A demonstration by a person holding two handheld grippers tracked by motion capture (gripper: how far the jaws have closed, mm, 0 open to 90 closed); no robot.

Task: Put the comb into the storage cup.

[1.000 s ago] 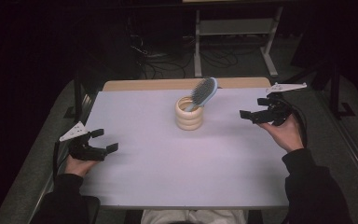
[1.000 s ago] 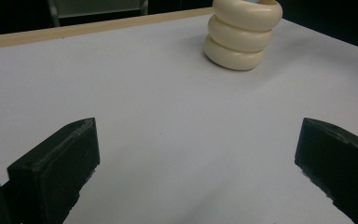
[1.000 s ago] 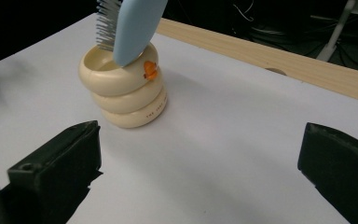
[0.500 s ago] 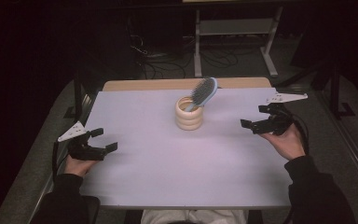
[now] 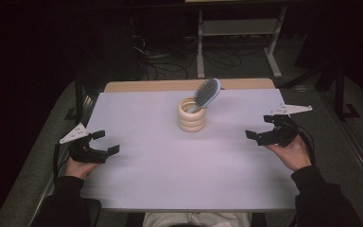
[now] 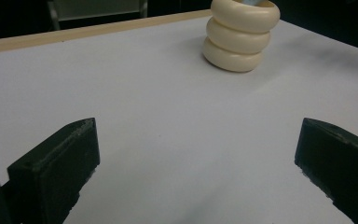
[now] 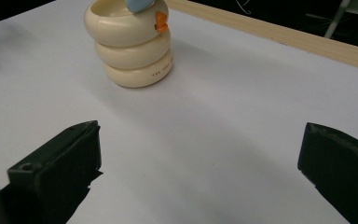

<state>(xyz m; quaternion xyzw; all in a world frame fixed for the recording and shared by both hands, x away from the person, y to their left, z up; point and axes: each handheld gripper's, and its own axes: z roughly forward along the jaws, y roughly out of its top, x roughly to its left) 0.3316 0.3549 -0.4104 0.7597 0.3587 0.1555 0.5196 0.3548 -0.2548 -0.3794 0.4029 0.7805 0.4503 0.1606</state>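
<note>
a cream holder (image 5: 192, 115) of 3 stacked rings stands mid-table, a blue hairbrush (image 5: 206, 93) leaning in it; the right gripper view reveals small lettering and an orange tab. left tool (image 5: 102, 143) and right tool (image 5: 259, 133) both gape, empty

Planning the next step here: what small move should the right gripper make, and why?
Probably ease the open right gripper toward the blue hairbrush leaning out of the cream ringed holder; it is the nearer one, and both grippers are empty.

Dim room, evenly lit table (image 5: 170, 123), slightly soft pictures.
</note>
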